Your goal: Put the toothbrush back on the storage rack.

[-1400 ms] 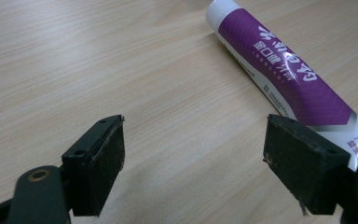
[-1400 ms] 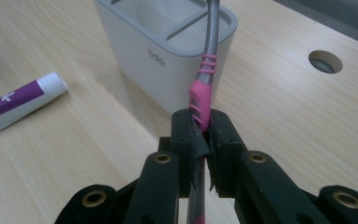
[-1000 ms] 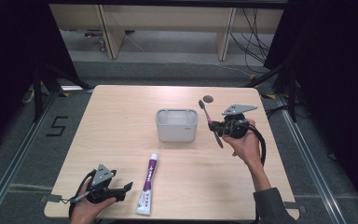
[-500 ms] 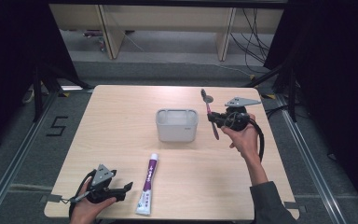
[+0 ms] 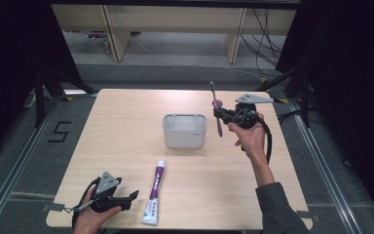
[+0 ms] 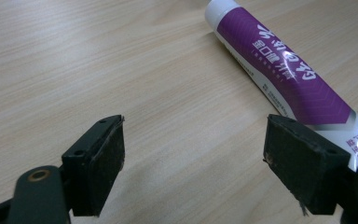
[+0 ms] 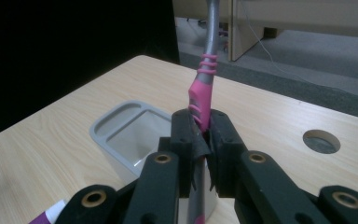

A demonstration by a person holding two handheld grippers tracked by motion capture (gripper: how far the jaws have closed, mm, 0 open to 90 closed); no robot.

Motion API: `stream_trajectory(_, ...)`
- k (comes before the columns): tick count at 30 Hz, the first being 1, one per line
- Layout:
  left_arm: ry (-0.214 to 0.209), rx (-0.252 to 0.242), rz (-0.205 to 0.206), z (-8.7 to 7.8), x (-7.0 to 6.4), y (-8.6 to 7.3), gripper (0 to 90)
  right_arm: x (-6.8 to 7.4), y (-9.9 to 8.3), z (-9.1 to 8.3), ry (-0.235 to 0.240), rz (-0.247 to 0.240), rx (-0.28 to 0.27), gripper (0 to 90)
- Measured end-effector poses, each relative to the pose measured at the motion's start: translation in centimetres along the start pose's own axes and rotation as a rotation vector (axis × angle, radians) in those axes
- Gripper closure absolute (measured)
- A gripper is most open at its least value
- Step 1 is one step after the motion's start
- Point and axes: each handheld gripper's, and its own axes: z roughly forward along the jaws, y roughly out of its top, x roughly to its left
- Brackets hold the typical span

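The surface [image 5: 126, 122] carried a grey holder [image 5: 184, 130] near its middle, open end up to take things. The toothpaste tube [image 5: 154, 193] lay flat by the near edge. Just beside it rested the left gripper [image 5: 129, 196], its fingers [image 6: 98, 161] wide apart on nothing. The right gripper [image 5: 220, 113] had its fingers clamped on the toothbrush [image 5: 216, 109], held upright beside the holder toward the far right corner, probably for dropping in. A second earlier the brush hung more tilted.
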Motion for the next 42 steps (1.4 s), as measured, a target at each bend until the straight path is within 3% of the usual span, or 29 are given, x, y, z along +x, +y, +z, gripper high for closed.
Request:
stream_trajectory(2,-0.005,0.020,0.017,-0.1,0.1,-0.1,19.9,0.0,0.2,0.2,-0.004,-0.017,-0.018,82.3)
stream_trajectory(6,-0.001,0.002,0.003,0.0,0.0,0.0,19.9,0.1,0.6,0.5,-0.010,0.006,-0.024,82.3)
stream_trajectory(8,-0.006,0.001,0.001,0.1,0.0,-0.1,19.9,-0.1,0.9,0.8,-0.002,-0.017,-0.045,82.3)
stream_trajectory(10,-0.007,0.012,0.012,0.0,0.1,-0.1,19.9,0.1,1.1,1.0,0.001,0.014,-0.046,82.3)
stream_trajectory(13,-0.007,0.001,0.002,0.0,0.0,0.0,19.9,0.1,1.2,1.4,-0.012,0.005,-0.062,82.3)
stream_trajectory(23,-0.006,0.000,0.002,0.0,0.0,0.0,19.9,0.5,2.4,3.1,0.001,0.051,-0.095,82.3)
stream_trajectory(26,-0.005,0.017,0.017,-0.2,0.1,0.0,19.9,0.4,2.4,3.5,-0.005,0.054,-0.098,82.3)
stream_trajectory(28,-0.005,-0.008,-0.002,0.0,-0.1,0.0,19.9,0.4,2.4,4.0,-0.007,0.053,-0.106,82.3)
stream_trajectory(36,-0.009,0.004,0.004,0.0,0.0,-0.1,19.9,0.3,2.2,5.1,-0.015,0.053,-0.109,82.3)
stream_trajectory(37,-0.009,0.022,0.026,-0.1,0.1,0.0,19.9,0.3,2.1,5.3,-0.026,0.057,-0.105,82.3)
stream_trajectory(38,-0.006,-0.002,0.001,0.0,-0.1,0.0,19.9,0.3,2.1,5.3,-0.026,0.057,-0.105,82.3)
stream_trajectory(40,-0.006,-0.010,-0.002,0.0,-0.1,0.0,19.9,0.3,2.0,5.7,-0.026,0.067,-0.115,82.3)
stream_trajectory(42,-0.010,0.021,0.024,-0.1,0.1,0.0,19.9,0.2,1.9,5.9,-0.030,0.061,-0.114,82.3)
